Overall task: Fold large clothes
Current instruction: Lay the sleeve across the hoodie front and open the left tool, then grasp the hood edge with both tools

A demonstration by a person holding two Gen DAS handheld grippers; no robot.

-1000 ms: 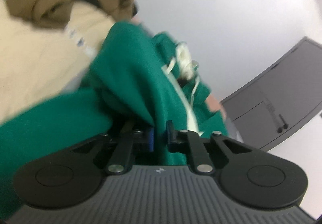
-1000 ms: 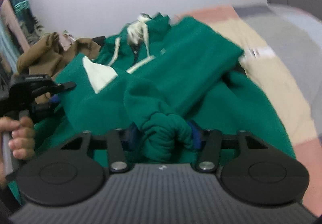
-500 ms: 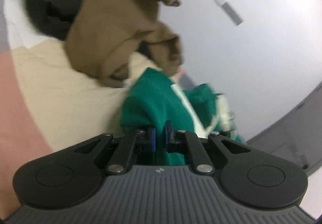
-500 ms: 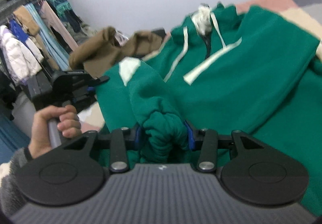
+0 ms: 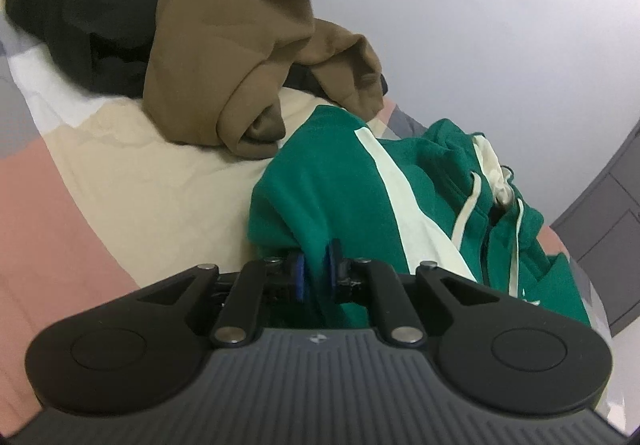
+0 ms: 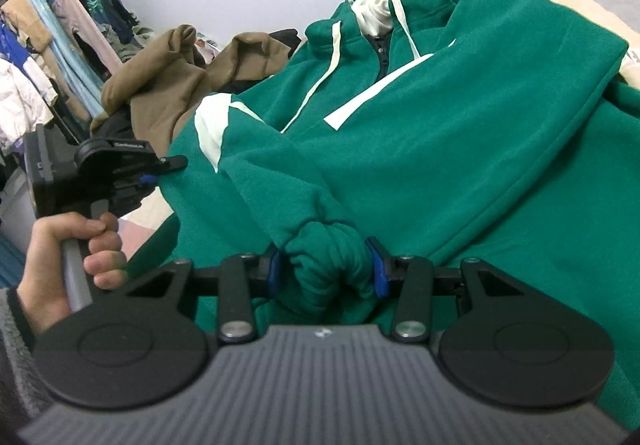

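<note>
The green hoodie (image 6: 460, 133) is spread front-up across the bed (image 5: 132, 181), its hood and white drawstrings toward the wall, beside a heap of brown garment (image 5: 248, 45) with a black garment (image 5: 80, 5) behind it. The right tongs (image 6: 326, 269) are clamped about halfway shut on a thick bunched wad of green fabric, seemingly a gathered sleeve cuff, with both blue pads pressed into it. The left tongs (image 5: 316, 277) are nearly closed on a thin edge of the hoodie near its white side stripe; the jaws are opening slightly, though fabric is seen between the pads and is held. In the right wrist view the left tongs are seen at the garment's left edge, gripped by the person's hand (image 6: 72, 257).

The step in hand appears to be carrying a sleeve and side inward over the body. It is best done with both grips kept firm until the fabric is laid, since the left hold is thin and could slip. The two points should be moved together and kept level, so that the fold line runs straight. The fabric should be lowered flat onto the chest before either grip is released, and the brown heap should be avoided.
</note>
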